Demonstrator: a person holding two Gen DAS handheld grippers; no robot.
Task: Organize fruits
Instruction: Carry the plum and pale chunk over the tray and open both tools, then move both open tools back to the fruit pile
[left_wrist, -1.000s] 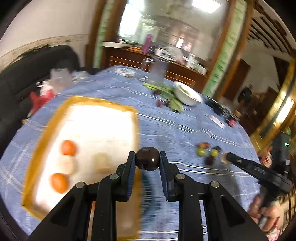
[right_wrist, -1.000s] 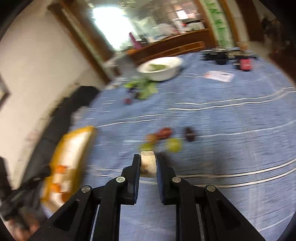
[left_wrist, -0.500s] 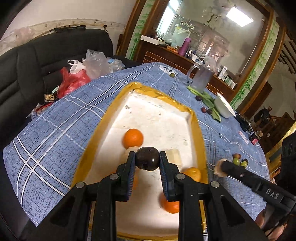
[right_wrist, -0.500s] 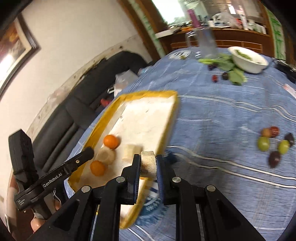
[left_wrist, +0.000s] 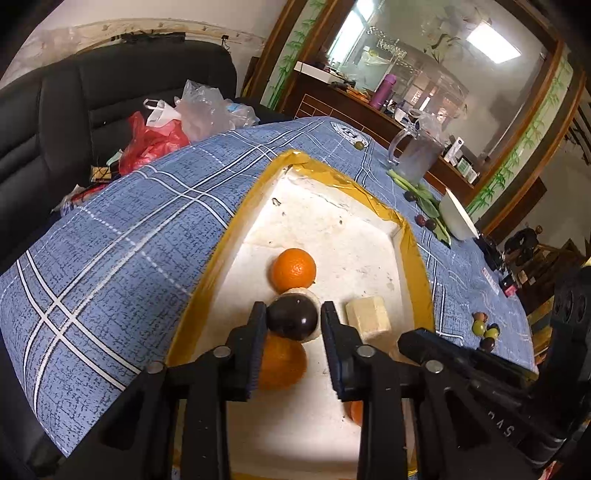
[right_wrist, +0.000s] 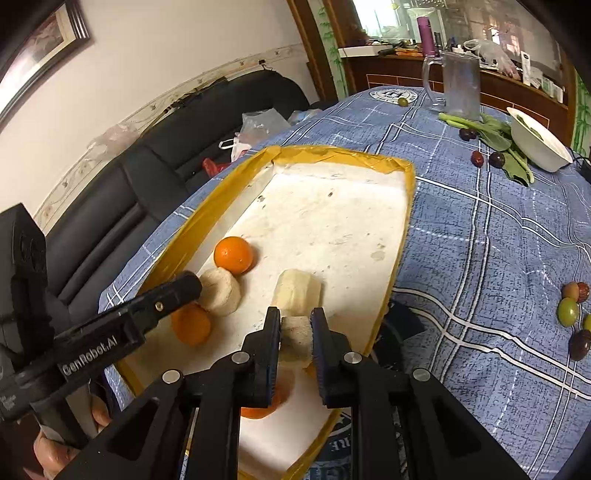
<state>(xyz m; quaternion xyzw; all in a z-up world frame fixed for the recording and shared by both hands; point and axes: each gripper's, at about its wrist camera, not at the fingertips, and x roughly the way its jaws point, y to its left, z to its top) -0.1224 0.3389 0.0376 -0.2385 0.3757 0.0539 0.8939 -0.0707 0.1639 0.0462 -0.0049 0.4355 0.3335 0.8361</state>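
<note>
Fingers of the left gripper (left_wrist: 293, 319) are clamped on a dark round fruit (left_wrist: 292, 319), probably a plum or a dark date, though the fisheye view does not settle which. Between the pads of the right gripper (right_wrist: 295, 338) a pale cut chunk (right_wrist: 295, 339) is pinched, its long axis running roughly along the fingers. Both loads are held over the near end of the yellow-rimmed foam tray (right_wrist: 332, 157), which sits on the blue checked tablecloth (right_wrist: 480, 229). Directly below and ahead of the dark fruit lie an orange (left_wrist: 293, 269), a pale round slice (right_wrist: 219, 291) and a second orange (right_wrist: 191, 325), so little bare floor is offered there; free space lies further along the tray. Just ahead of the right fingers rests another pale chunk (right_wrist: 298, 291) (nearly touching the held one). Well apart to the right, small loose fruits (right_wrist: 570, 306) are waiting on the cloth, nearer the right gripper.
</note>
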